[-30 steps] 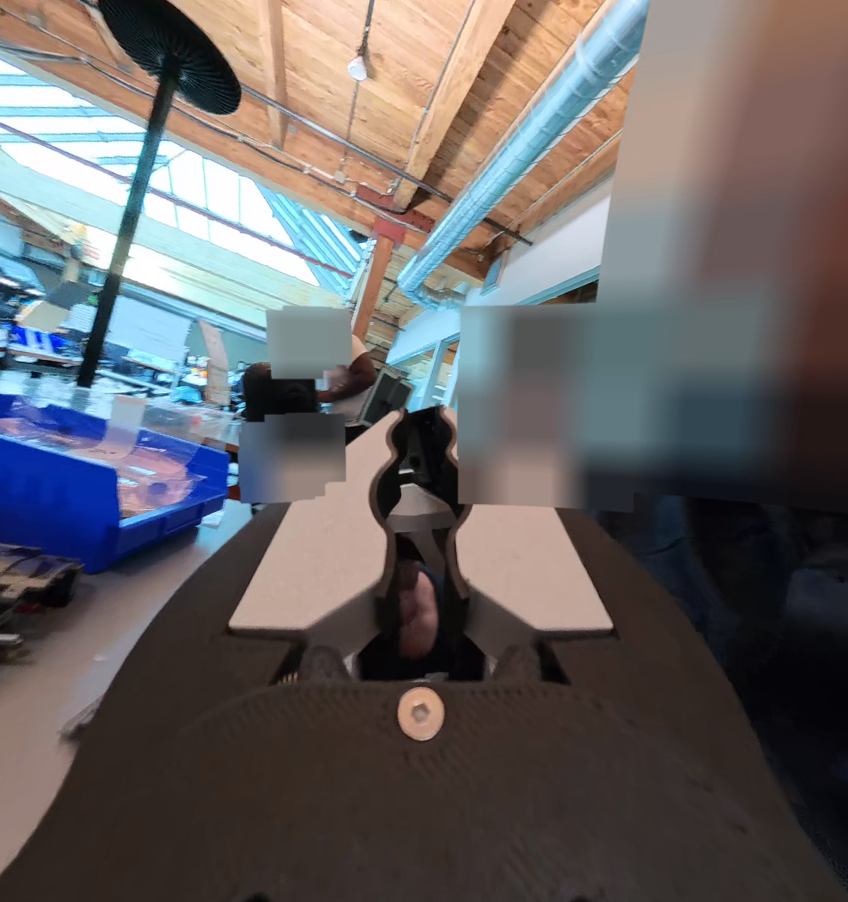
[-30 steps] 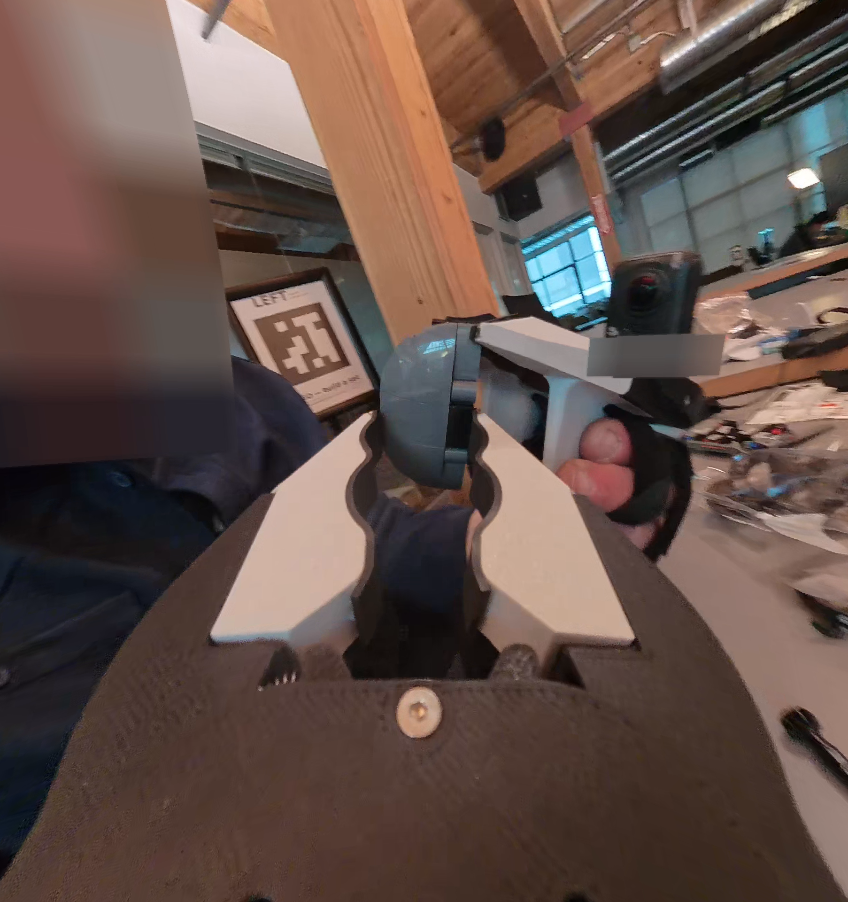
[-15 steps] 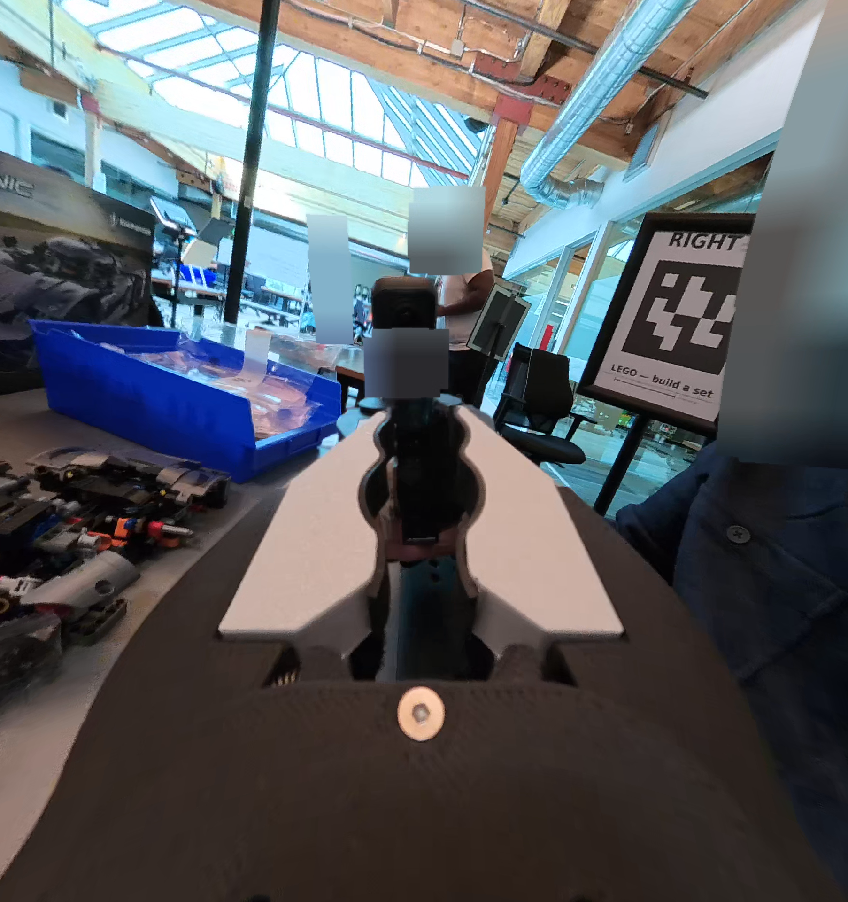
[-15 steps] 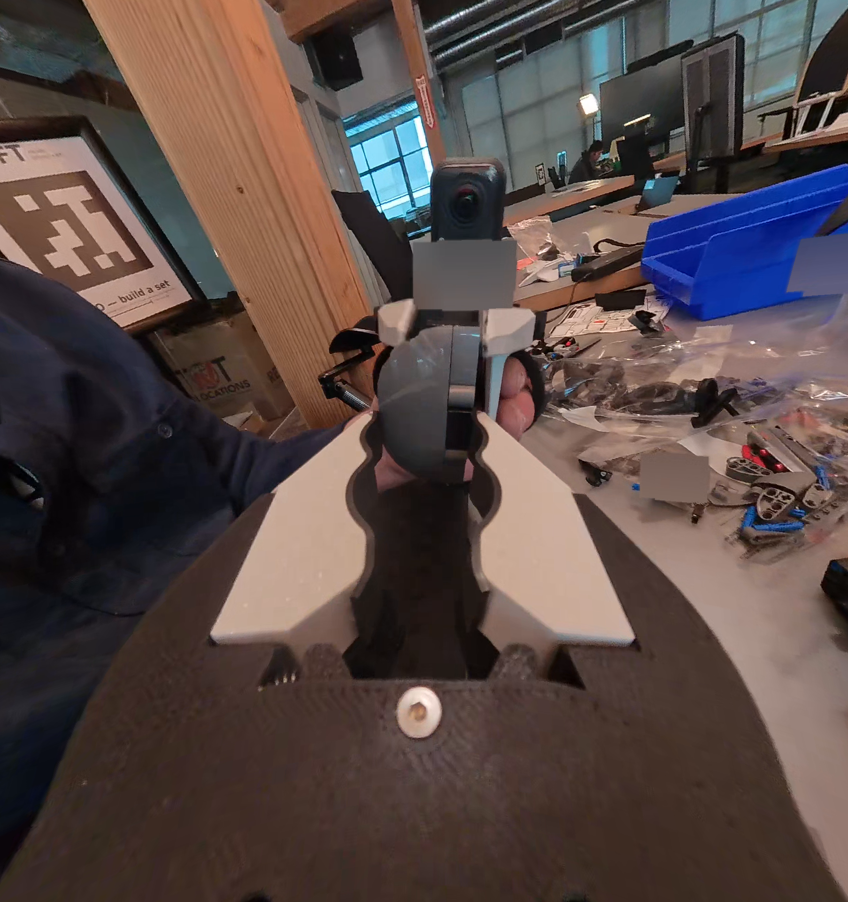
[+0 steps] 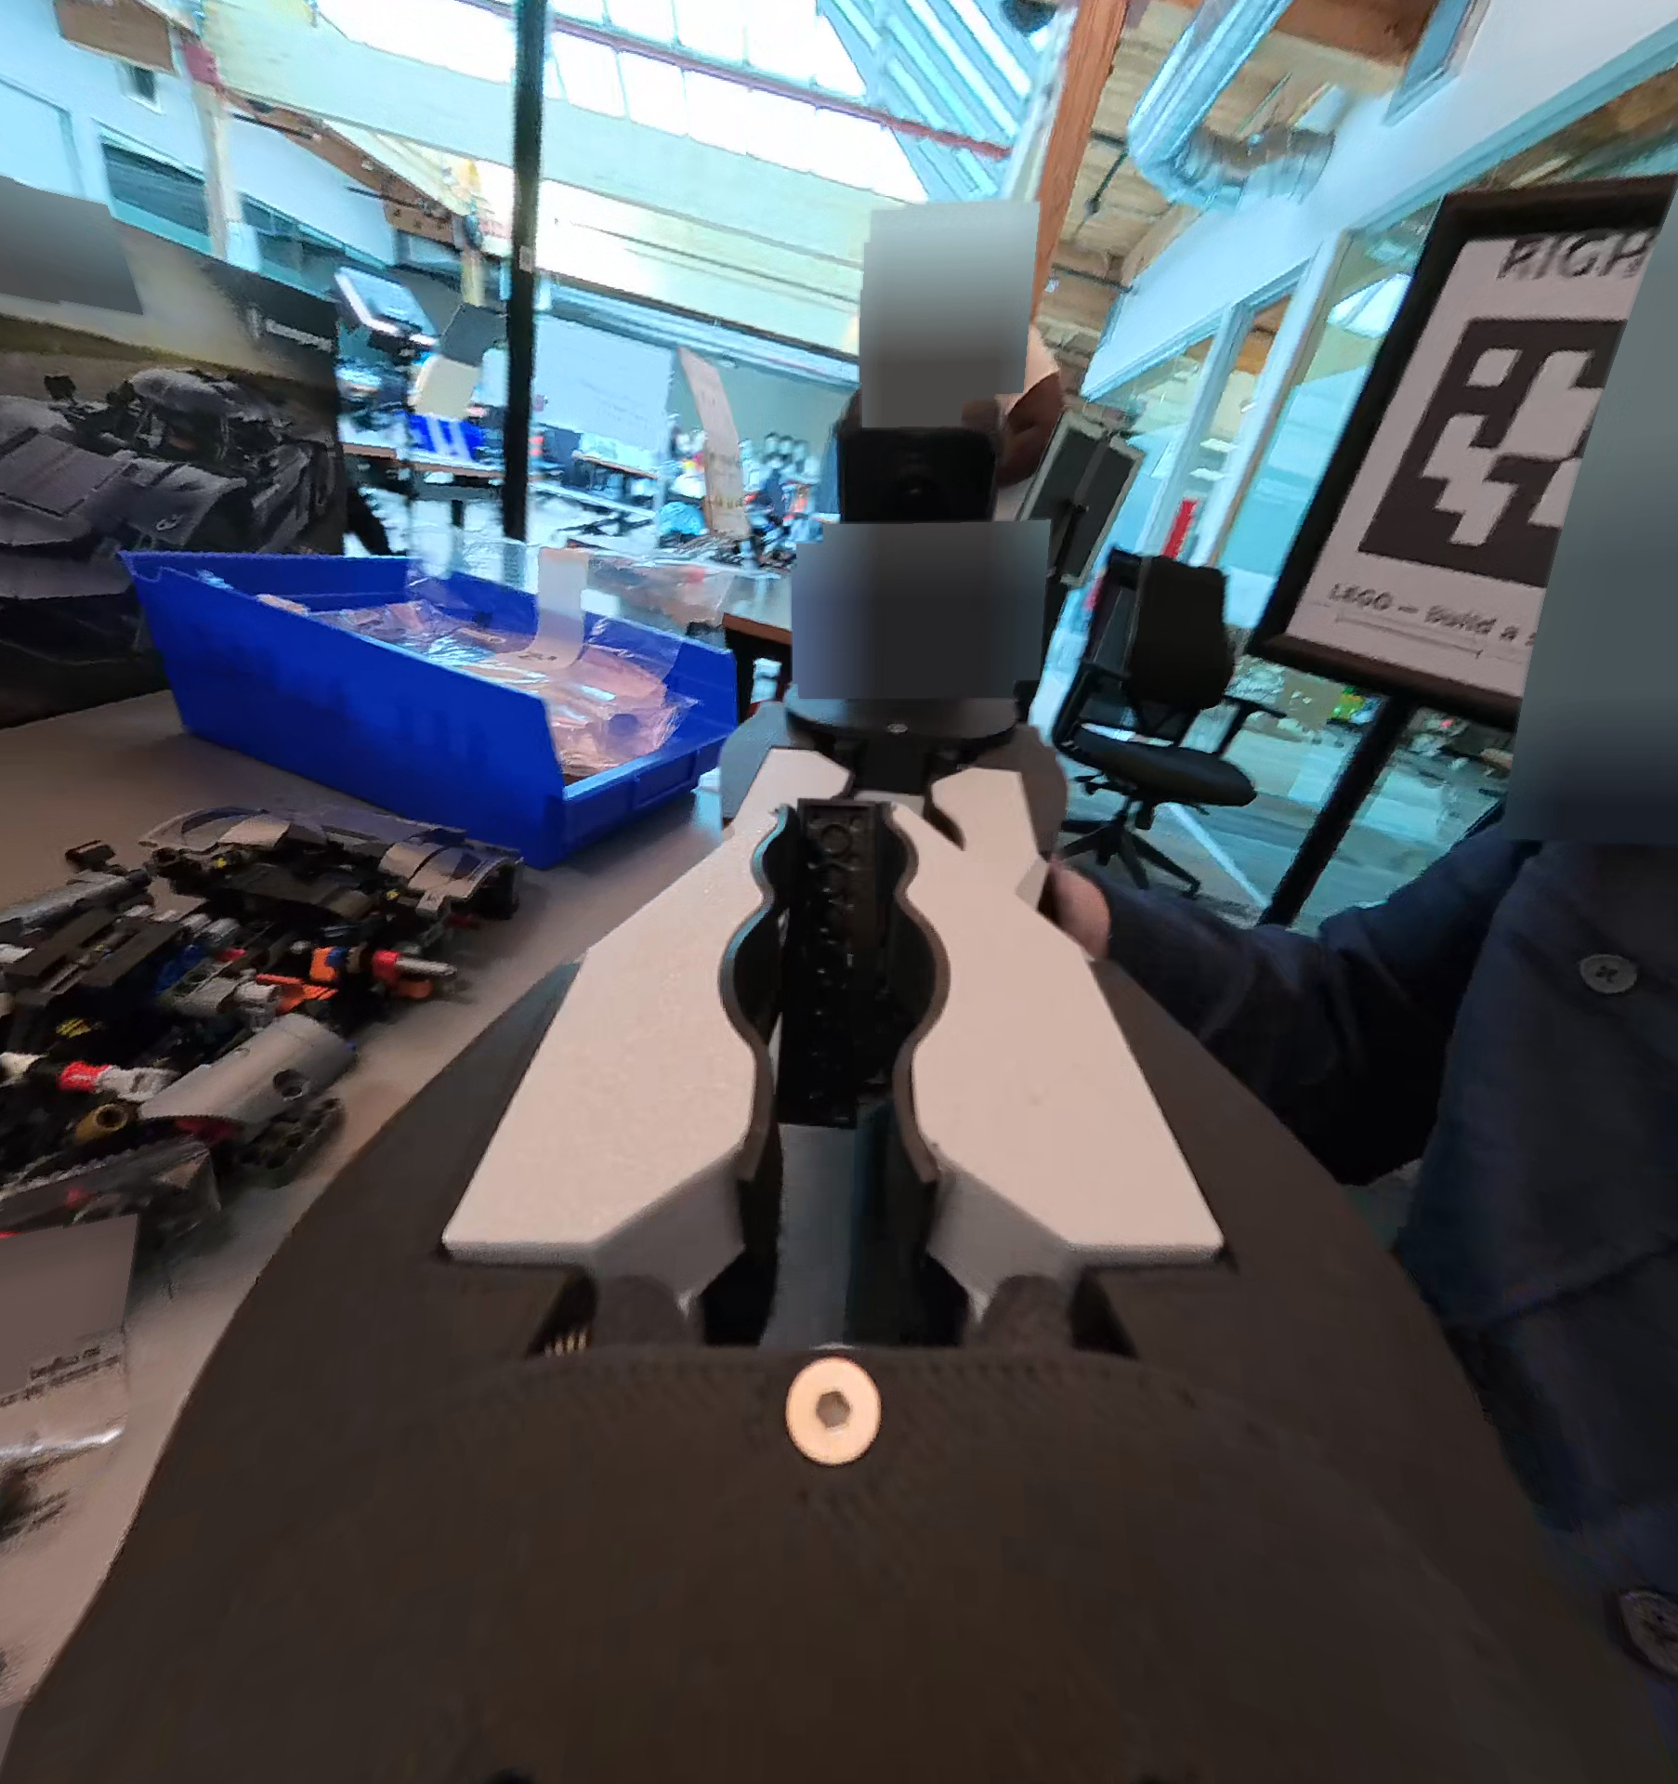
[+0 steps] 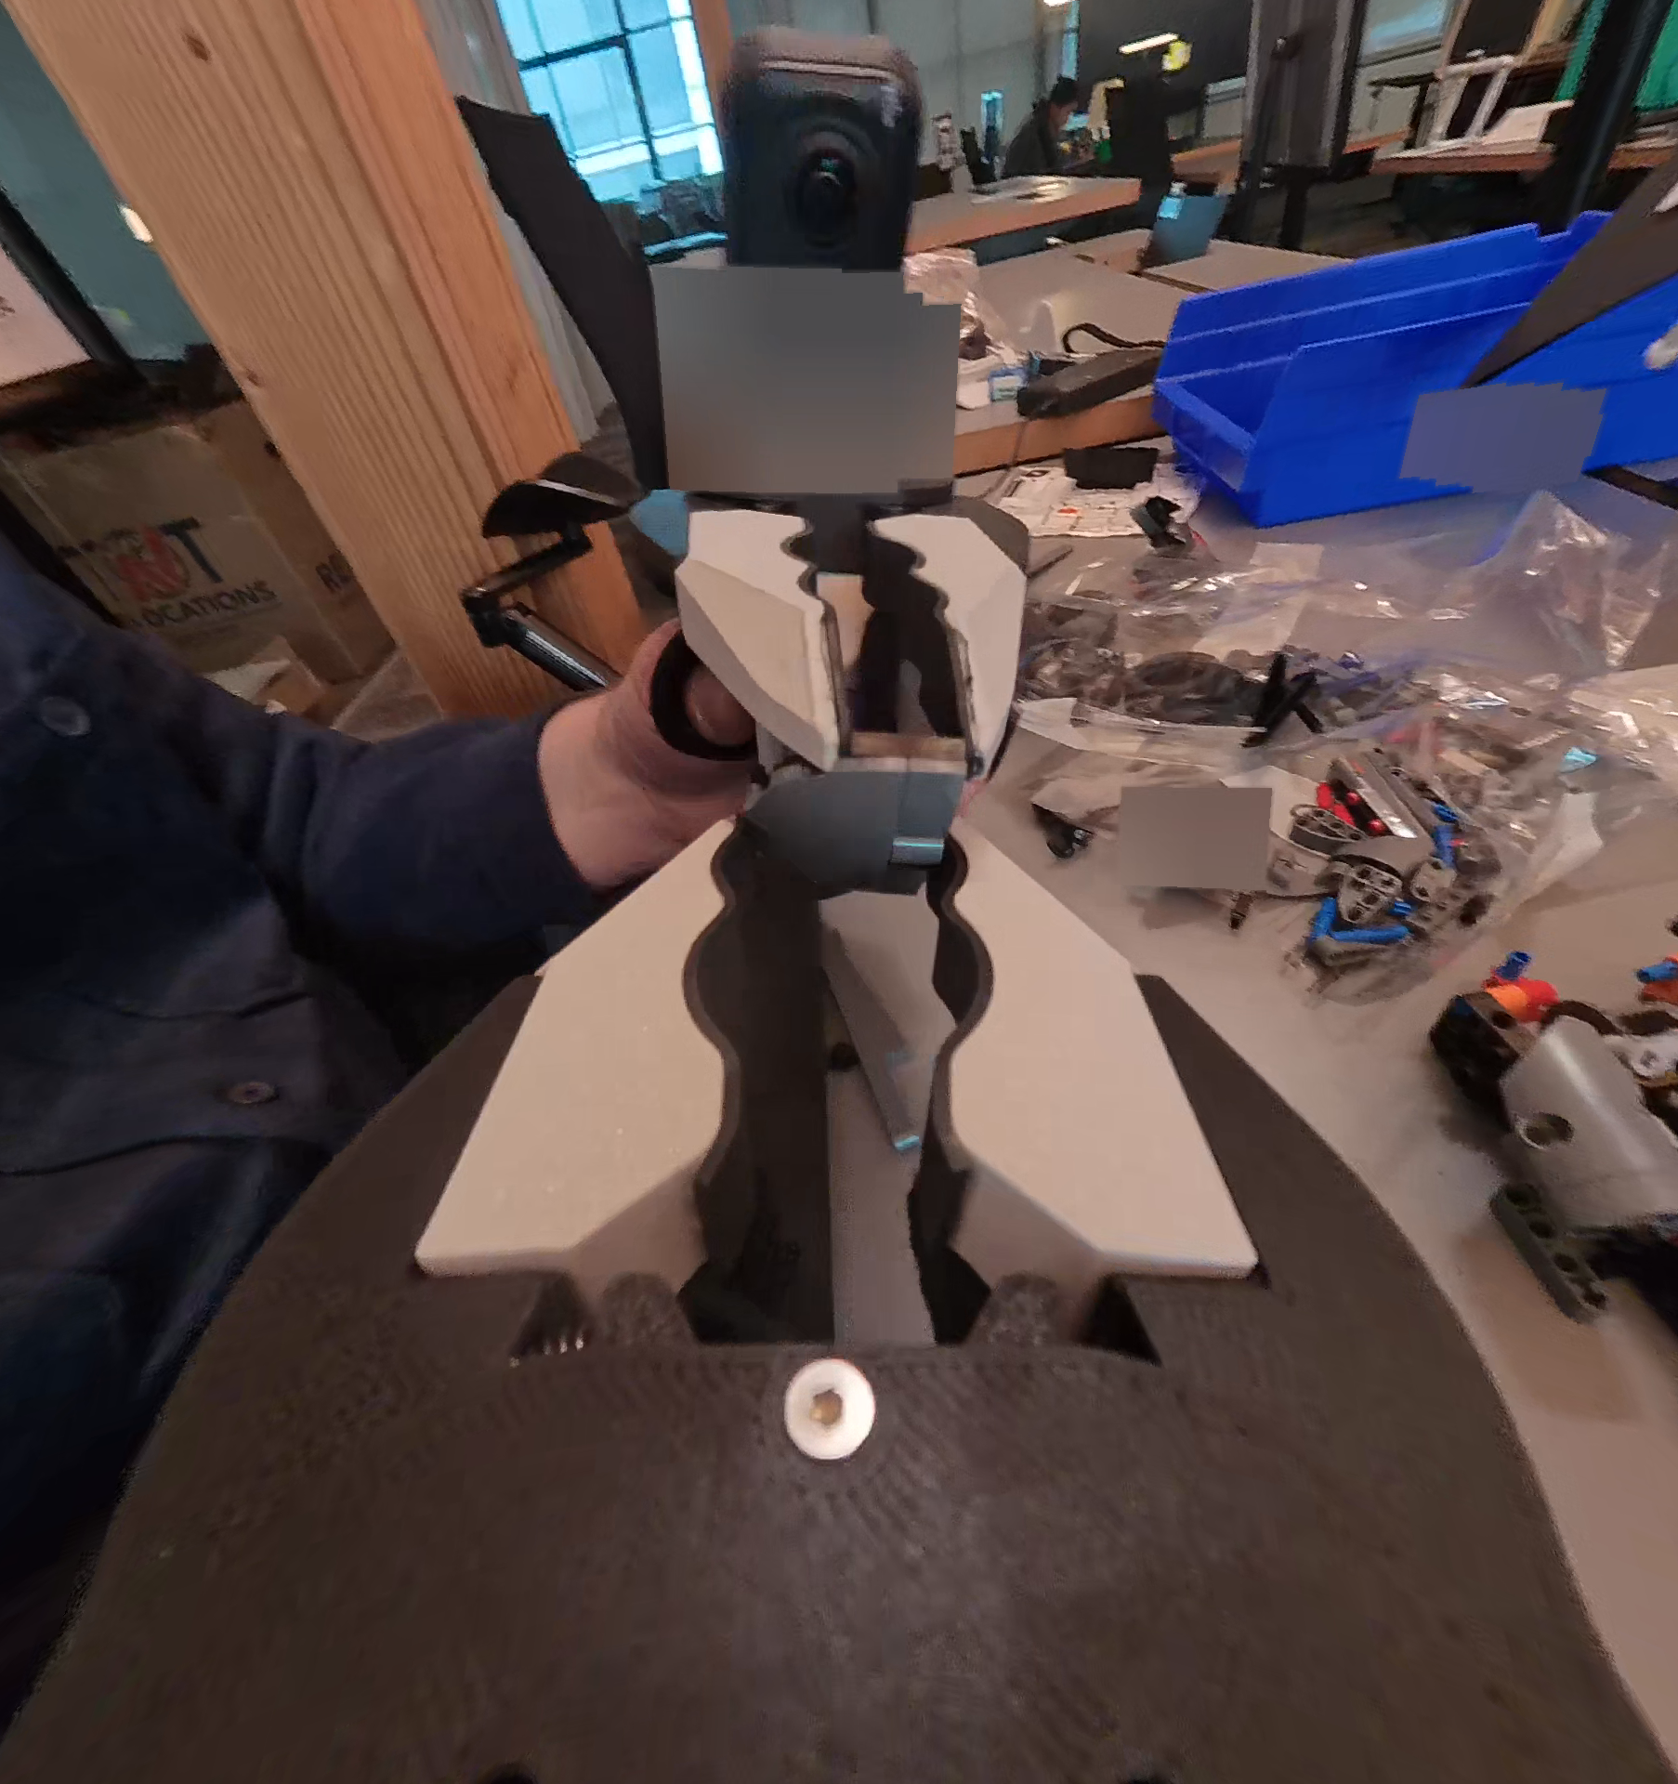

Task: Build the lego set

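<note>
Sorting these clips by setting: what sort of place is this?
Probably an open-plan workshop or lab office: grey worktable strewn with bagged lego parts, blue parts bin, office chair, exposed duct overhead.

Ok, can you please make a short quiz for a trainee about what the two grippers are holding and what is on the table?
1. True or false: the left gripper is empty.
2. What does the right gripper hold at its fingertips?
A. a grey curved piece
B. an orange pin
C. a sheet of paper
3. Fill the gap: the blue bin behind the half-built model holds clear plastic ____.

Key
1. False: it is shut on a black beam.
2. A
3. bags
</note>
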{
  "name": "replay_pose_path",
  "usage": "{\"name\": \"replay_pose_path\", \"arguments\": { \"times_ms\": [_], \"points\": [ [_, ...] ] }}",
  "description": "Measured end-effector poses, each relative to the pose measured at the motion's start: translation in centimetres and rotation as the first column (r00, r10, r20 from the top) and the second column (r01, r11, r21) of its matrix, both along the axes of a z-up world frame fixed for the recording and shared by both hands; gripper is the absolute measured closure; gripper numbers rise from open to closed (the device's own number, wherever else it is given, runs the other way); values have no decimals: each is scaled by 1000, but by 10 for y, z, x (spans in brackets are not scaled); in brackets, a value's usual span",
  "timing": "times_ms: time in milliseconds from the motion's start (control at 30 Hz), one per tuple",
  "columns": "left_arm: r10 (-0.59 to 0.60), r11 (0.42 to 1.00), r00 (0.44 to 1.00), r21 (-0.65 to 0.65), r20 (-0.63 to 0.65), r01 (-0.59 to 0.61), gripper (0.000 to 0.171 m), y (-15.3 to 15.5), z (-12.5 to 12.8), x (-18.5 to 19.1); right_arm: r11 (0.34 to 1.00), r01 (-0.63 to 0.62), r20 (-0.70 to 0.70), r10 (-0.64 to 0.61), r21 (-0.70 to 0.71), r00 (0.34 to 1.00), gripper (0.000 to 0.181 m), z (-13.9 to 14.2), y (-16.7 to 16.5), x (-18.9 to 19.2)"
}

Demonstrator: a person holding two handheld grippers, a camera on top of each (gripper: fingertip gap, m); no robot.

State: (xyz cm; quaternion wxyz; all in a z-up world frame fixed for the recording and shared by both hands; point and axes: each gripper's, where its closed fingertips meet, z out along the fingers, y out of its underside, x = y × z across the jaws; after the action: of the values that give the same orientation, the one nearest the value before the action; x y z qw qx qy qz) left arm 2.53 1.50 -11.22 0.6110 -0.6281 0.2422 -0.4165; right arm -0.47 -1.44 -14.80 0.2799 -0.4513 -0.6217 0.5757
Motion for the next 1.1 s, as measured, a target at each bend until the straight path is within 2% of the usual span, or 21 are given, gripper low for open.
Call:
{"name": "replay_pose_path", "arguments": {
  "times_ms": [133, 233, 333, 533, 633, 800, 867, 1033, 1067, 1100],
  "points": [
    [107, 994, 992, 16, -65, -106, 159, 9, -7, -6, 994, 109, -32, -109, -1, 994, 135, 9, 15, 1],
    [183, 983, 977, 48, -112, -178, 159, 15, -9, -9, 979, 197, 18, -198, 51, 980, 141, 1, 23, -4],
    [247, 968, 951, 91, -187, -234, 159, 18, -13, -9, 976, 218, 36, -218, 16, 975, 143, -2, 25, -5],
    [234, 972, 951, 76, -203, -223, 158, 18, -18, -7, 970, 207, 60, -216, 131, 975, 145, -9, 27, -2],
    [190, 981, 968, 56, -166, -183, 159, 15, -16, -5, 963, 169, 71, -187, 211, 980, 145, -10, 26, 2],
    [164, 986, 977, 23, -137, -162, 158, 14, -18, -6, 964, 123, 92, -148, 235, 985, 146, -12, 27, 6],
    [170, 985, 973, 17, -158, -170, 159, 15, -21, -6, 945, 137, 119, -179, 297, 977, 146, -19, 31, 7],
    [184, 976, 953, -72, -242, -207, 159, 22, -45, -9, 843, 209, 222, -356, 496, 908, 146, -46, 49, 7],
    [178, 974, 948, -89, -262, -207, 168, 23, -50, -9, 829, 212, 239, -378, 518, 895, 146, -51, 52, 7],
    [184, 971, 938, -92, -294, -219, 168, 24, -55, -8, 826, 206, 259, -386, 524, 885, 146, -56, 53, 8]
  ]
}}
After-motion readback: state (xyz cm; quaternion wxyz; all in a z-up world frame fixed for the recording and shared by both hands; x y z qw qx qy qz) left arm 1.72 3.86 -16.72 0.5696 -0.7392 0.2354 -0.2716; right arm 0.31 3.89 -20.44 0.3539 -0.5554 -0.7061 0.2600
